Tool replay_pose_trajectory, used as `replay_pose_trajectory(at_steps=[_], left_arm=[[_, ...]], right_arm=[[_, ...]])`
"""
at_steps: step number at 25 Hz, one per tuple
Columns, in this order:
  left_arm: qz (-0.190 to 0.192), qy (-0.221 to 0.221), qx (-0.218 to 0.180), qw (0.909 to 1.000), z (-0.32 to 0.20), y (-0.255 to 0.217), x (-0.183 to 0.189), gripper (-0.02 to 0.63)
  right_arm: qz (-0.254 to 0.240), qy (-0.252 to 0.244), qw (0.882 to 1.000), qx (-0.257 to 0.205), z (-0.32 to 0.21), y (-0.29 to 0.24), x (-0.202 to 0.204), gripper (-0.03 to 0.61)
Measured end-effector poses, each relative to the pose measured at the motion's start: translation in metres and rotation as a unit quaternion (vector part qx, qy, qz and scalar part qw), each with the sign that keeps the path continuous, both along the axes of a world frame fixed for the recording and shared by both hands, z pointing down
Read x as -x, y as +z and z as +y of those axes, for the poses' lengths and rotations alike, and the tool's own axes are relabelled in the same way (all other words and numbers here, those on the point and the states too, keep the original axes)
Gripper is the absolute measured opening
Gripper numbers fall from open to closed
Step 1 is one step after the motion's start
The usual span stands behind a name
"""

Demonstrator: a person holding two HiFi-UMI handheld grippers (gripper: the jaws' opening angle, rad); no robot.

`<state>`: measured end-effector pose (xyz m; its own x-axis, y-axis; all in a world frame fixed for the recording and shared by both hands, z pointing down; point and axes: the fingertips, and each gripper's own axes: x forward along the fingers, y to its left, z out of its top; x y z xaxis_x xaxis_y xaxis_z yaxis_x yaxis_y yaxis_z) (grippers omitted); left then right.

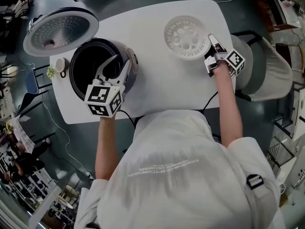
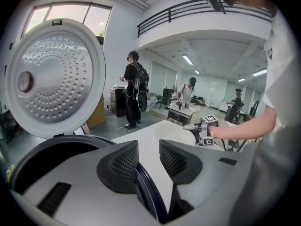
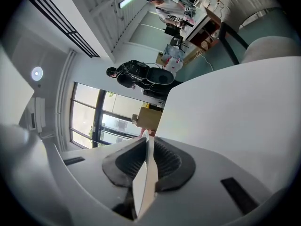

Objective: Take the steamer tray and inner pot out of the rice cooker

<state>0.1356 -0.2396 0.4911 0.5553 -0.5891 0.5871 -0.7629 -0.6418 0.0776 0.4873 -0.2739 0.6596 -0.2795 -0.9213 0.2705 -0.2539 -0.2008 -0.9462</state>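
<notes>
Nearest to the person, in the lower left of the head view, the left claw (image 1: 122,60) points down at the rice cooker (image 1: 133,63). Its jaws stand moderately apart and straddle the right edge of the dark inner pot (image 1: 88,67), which sits inside the cooker. In the left gripper view the pot's dark rim (image 2: 146,188) passes between the two pads (image 2: 123,163). It lies closer to the left one, and white bench shows in the gap on the other side, so this claw grips nothing yet.

Further away, in the upper right of the head view, the right claw (image 1: 212,39) is closed on the edge of the white perforated steamer tray (image 1: 185,36). The right gripper view shows the thin rim (image 3: 143,188) pinched between the pads. The tray is out of the cooker, at or just above the bench (image 1: 167,82); I cannot tell whether it rests flat.

Farthest, in the upper left, the lid (image 1: 59,30) stands open.

To my judgement the pot is the step in hand. The left claw should go a little deeper, so that the pads cover the rim fully, then close firmly. The lift should be straight up and level, so the pot does not scrape the cooker wall. The tray should be let go only when it lies flat.
</notes>
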Motion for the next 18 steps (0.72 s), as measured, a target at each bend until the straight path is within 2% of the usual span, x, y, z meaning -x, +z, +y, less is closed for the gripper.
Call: replay_pose_trajectory(at_steps=[6, 12, 15, 18], left_arm=[[-0.026, -0.001, -0.006, 0.9996, -0.016, -0.003, -0.01, 0.152], [-0.027, -0.026, 0.026, 0.999, -0.031, 0.01, -0.007, 0.141], [-0.045, -0.021, 0.026, 0.9984, -0.033, 0.013, -0.01, 0.138], [-0.041, -0.017, 0.028, 0.9986, -0.034, 0.011, -0.01, 0.137]], right_arm=[[0.016, -0.022, 0.999, 0.017, -0.029, 0.014, 0.009, 0.066], [0.01, -0.012, 0.999, 0.041, -0.046, 0.039, 0.008, 0.058], [0.023, -0.019, 0.999, 0.036, -0.051, 0.038, 0.007, 0.063], [0.039, -0.028, 0.998, 0.032, -0.05, 0.034, 0.01, 0.069]])
